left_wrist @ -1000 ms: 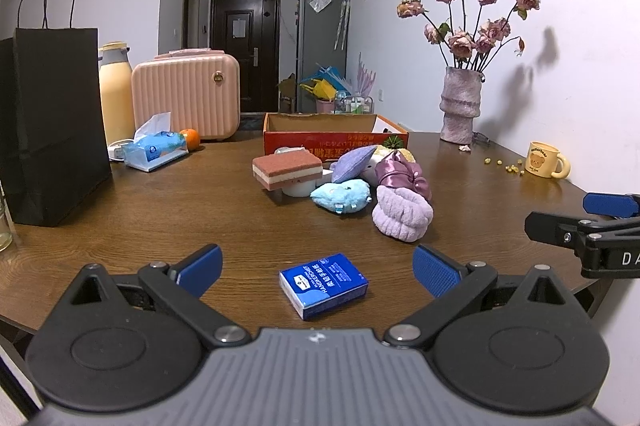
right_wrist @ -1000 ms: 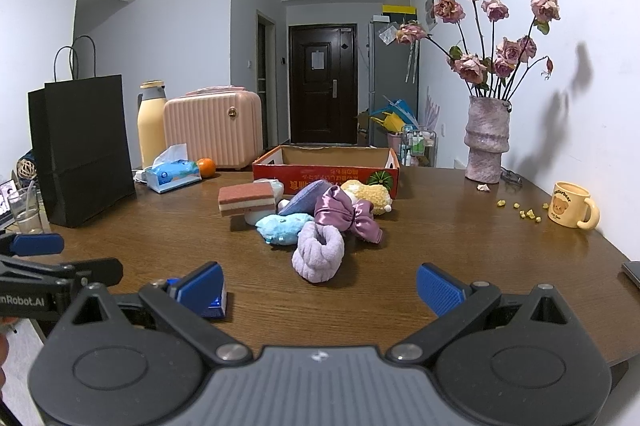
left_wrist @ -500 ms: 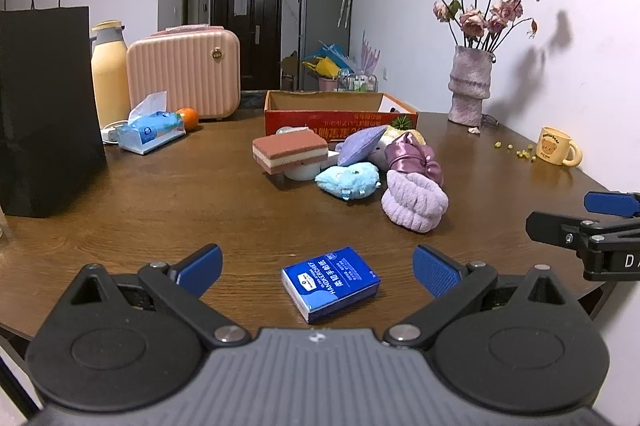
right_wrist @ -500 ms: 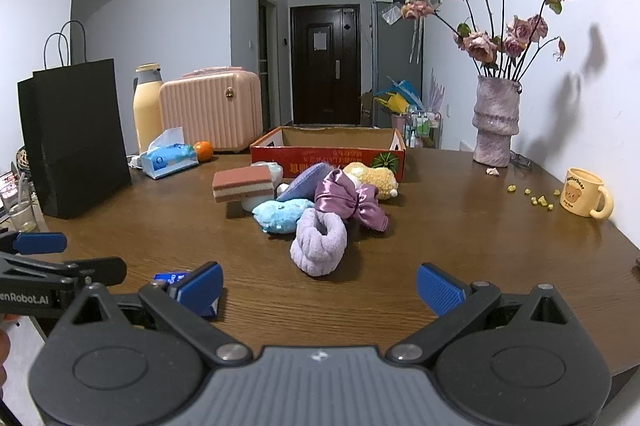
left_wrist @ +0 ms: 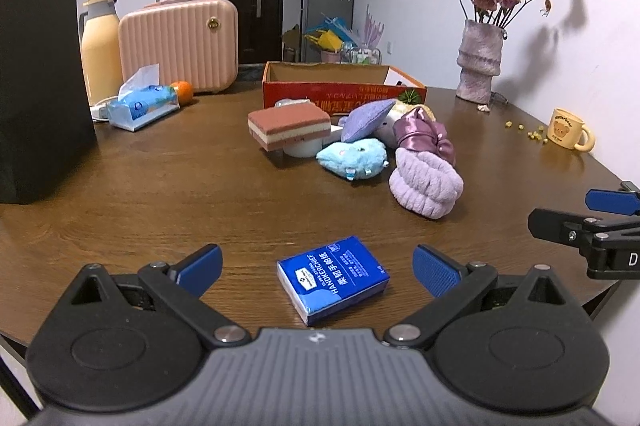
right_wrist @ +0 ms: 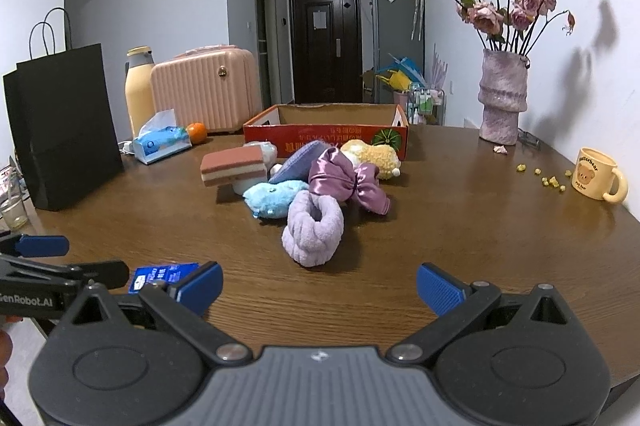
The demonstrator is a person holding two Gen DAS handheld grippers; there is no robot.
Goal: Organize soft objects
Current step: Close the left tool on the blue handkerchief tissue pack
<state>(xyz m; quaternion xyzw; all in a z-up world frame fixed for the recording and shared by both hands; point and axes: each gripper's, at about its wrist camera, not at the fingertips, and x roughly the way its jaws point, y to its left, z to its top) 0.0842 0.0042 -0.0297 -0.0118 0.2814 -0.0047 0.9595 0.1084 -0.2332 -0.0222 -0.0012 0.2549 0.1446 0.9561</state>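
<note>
Toys (right_wrist: 276, 198) and other soft things lie heaped mid-table before the red box (right_wrist: 326, 140). We see a tissue pack (left_wrist: 334, 276) between the left gripper's (left_wrist: 316, 266) spread jaws; right gripper (right_wrist: 318, 284) released, empty.

At the table's (left_wrist: 160, 194) left edge stands a black paper bag (left_wrist: 38, 86), with a cream flask (left_wrist: 100, 50) and a pink ribbed case (left_wrist: 178, 44) behind it. A tissue pack (left_wrist: 140, 106) lies beside an orange (left_wrist: 183, 91). On the right, a vase of dried roses (right_wrist: 503, 98) stands against the wall, a yellow bear mug (right_wrist: 598, 175) nearer, crumbs (right_wrist: 548, 179) between them.
</note>
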